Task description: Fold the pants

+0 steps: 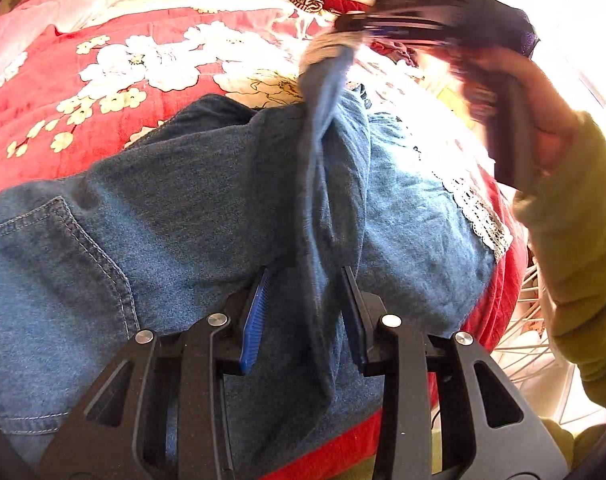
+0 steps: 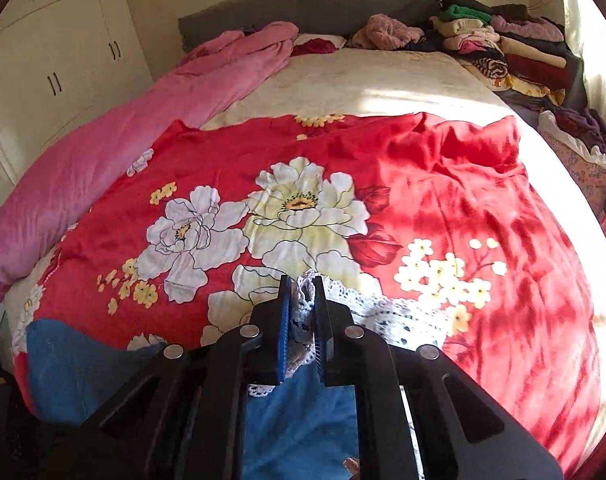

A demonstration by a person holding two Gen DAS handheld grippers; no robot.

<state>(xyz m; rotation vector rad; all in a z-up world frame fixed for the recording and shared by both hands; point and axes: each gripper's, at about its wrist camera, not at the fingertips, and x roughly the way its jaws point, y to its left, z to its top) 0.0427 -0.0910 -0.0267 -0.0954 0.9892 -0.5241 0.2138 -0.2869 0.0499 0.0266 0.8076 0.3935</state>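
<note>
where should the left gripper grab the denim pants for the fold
Grip the raised ridge of denim that runs up the denim pants between the left gripper fingers, coming straight down from above. It stands proud of the flat cloth, lifted by the right gripper shut on the lace hem.

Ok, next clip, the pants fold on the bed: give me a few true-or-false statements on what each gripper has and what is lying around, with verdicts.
1. The right gripper is shut on the white lace hem of the denim pants. True.
2. The left gripper holds a pink towel. False: a fold of the denim pants runs between its fingers; whether the pads press it is unclear.
3. The pants lie on a red floral bedspread. True.
4. The far end of the bed is bare. False: a pile of folded clothes sits there.
5. The pants are black. False: they are blue denim.
</note>
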